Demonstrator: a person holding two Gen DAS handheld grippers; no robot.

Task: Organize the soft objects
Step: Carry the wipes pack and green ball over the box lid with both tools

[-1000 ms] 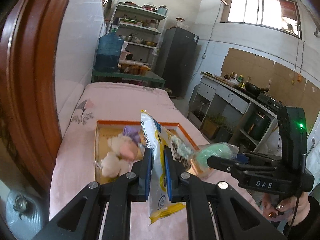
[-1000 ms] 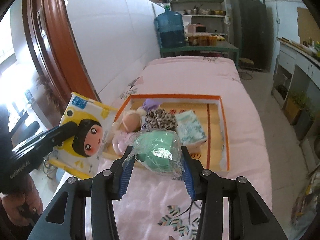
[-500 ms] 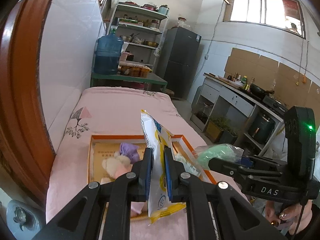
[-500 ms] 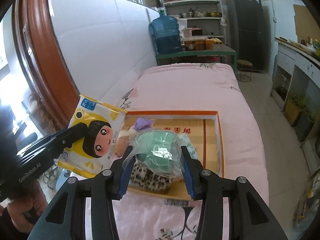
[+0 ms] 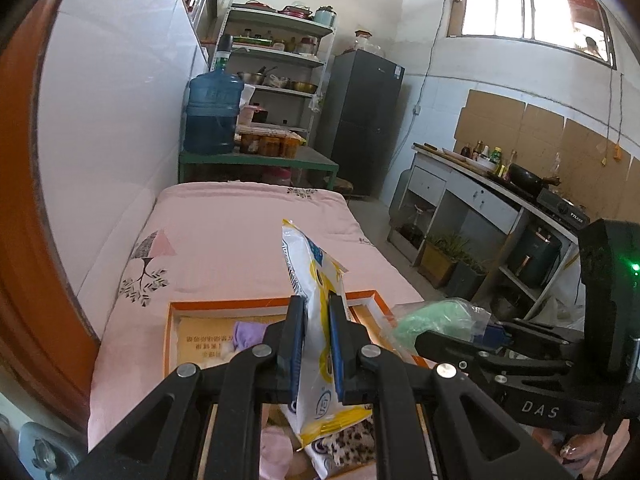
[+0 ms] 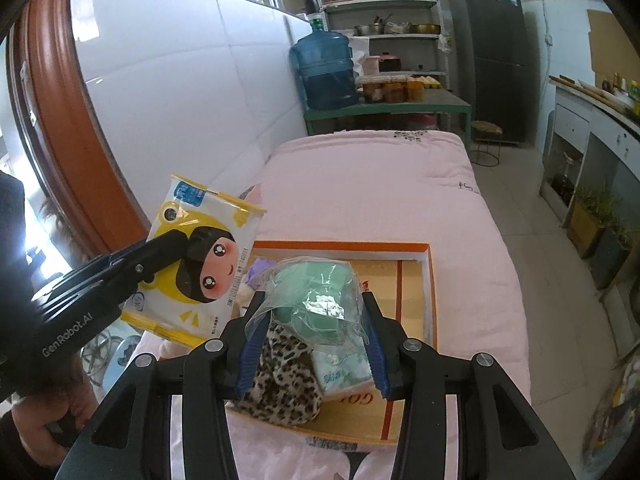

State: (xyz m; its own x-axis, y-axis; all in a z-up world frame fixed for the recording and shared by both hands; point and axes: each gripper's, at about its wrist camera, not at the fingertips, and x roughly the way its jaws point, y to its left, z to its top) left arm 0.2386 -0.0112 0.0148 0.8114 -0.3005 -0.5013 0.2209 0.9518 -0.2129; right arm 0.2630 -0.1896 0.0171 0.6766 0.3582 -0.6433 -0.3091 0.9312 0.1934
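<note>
Pink bedding on the bed (image 5: 240,240) is spreading wide beyond both jaws, leaving ample room. Below them the orange-rimmed box (image 6: 430,280) is lying, its low walls the edges to clear. The left gripper (image 5: 316,340) is clenching a crinkly, probably slippery tissue pack (image 6: 200,264) mid-body; the right gripper (image 6: 310,334) is grasping a squashy, light green bundle in clear plastic (image 6: 316,292).

So the box (image 6: 430,276) sits on the bed (image 6: 372,184), with the leopard pouch (image 6: 286,380) and a tissue pack (image 6: 344,370) inside at its near end. The cartoon packet (image 6: 200,264) hangs at about 9 o'clock of the bagged bundle (image 6: 320,296), both above the box. Water jug (image 6: 326,70) sits past the bed at 12 o'clock.
</note>
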